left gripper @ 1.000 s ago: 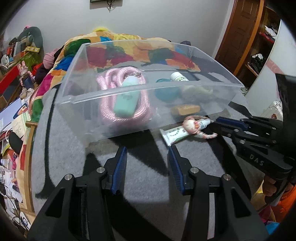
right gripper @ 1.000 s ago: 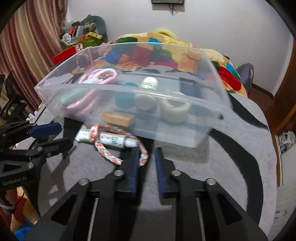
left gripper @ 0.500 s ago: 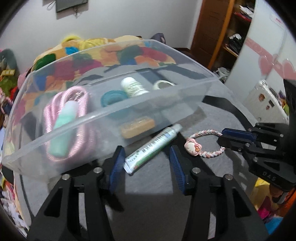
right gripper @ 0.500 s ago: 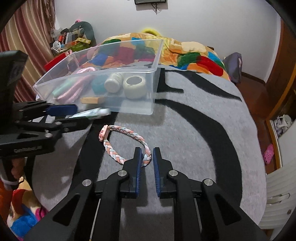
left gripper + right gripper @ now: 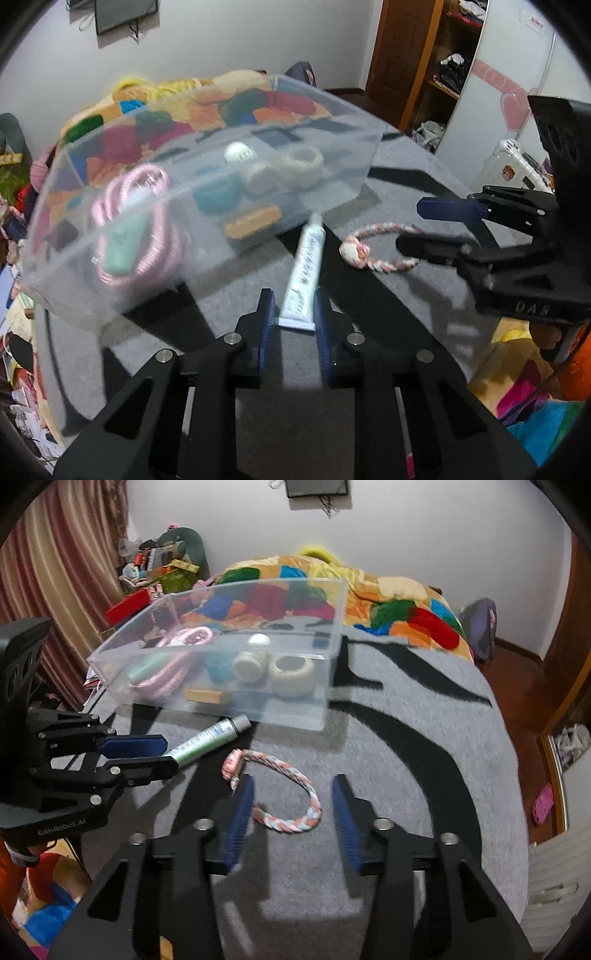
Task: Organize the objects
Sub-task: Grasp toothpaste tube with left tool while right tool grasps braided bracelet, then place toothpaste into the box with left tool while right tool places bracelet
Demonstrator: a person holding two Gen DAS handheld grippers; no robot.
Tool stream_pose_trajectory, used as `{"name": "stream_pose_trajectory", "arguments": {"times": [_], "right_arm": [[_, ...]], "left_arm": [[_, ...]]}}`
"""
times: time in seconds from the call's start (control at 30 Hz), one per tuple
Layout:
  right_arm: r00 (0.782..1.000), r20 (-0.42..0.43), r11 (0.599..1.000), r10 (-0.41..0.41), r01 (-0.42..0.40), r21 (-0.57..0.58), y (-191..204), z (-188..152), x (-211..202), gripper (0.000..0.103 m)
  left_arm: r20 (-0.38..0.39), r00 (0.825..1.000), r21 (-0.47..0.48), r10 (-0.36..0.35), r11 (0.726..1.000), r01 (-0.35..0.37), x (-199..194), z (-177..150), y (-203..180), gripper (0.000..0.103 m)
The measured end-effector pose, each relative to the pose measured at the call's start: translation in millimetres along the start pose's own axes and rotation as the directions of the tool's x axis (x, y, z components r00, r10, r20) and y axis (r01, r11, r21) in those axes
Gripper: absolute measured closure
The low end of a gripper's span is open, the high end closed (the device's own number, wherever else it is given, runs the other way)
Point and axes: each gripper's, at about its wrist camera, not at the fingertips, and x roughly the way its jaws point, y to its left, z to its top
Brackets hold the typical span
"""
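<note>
A white tube [image 5: 306,267] lies on the grey blanket beside the clear plastic bin [image 5: 110,258]. My left gripper [image 5: 291,314] is open, its fingers on either side of the tube's flat end. The tube also shows in the right wrist view [image 5: 207,742], with the left gripper [image 5: 159,755] at its end. A braided pink and white bracelet [image 5: 280,794] lies on the blanket between the open fingers of my right gripper [image 5: 293,805]. In the left wrist view the bracelet [image 5: 373,247] lies under the right gripper [image 5: 421,225].
The bin [image 5: 314,705] holds a pink rope, a green case, a teal ring, a white bottle, a tape roll and an orange block. A colourful quilt [image 5: 369,605] lies behind it. The bed edge drops to the floor at right [image 5: 532,760].
My right gripper has opened and now straddles the bracelet. My left gripper has moved to the tube's flat end and narrowed around it. The bin sits farther left and back.
</note>
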Motion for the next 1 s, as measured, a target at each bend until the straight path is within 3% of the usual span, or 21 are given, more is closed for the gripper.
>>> {"name": "stream_pose_trajectory", "arguments": {"times": [0.17,0.3,0.37,0.4,0.47,0.53,0.6,0.77,1.0], "right_arm": [[1.0,-0.02,0.997,0.011,-0.012,-0.074,14,12,13,0.053],[0.998,-0.067,0.996,0.016,-0.021,-0.082,16,14,30,0.052],[0.997,-0.08,0.997,0.018,-0.024,-0.074,14,12,37,0.051],[0.997,-0.07,0.996,0.013,-0.018,-0.082,15,11,36,0.051],[0.998,-0.06,0.995,0.002,-0.008,-0.097,17,9,35,0.06],[0.999,-0.052,0.995,-0.006,0.001,-0.099,17,8,33,0.085],[0.999,-0.051,0.996,-0.004,0.0,-0.088,15,7,31,0.092],[0.999,-0.032,0.999,0.001,-0.002,-0.048,12,4,22,0.094],[0.998,0.06,0.999,0.034,-0.032,-0.032,21,12,-13,0.094]], "left_arm": [[0.009,1.0,0.025,0.014,1.0,-0.014,9,13,0,0.06],[-0.027,0.999,0.005,0.029,1.0,-0.029,31,13,4,0.063],[0.004,1.0,0.001,0.028,1.0,-0.028,29,11,4,0.065],[0.012,0.999,0.006,0.034,0.999,-0.034,28,9,2,0.072],[0.026,0.999,0.02,0.042,0.999,-0.042,26,5,-2,0.079],[0.034,0.999,0.026,0.04,0.999,-0.041,22,1,-5,0.086],[0.04,0.998,0.016,0.043,0.999,-0.044,17,-6,-6,0.087],[0.044,0.999,-0.092,0.022,0.996,-0.017,0,-20,3,0.087],[0.132,0.991,-0.144,0.023,0.99,-0.003,-39,-22,9,0.087]]}}
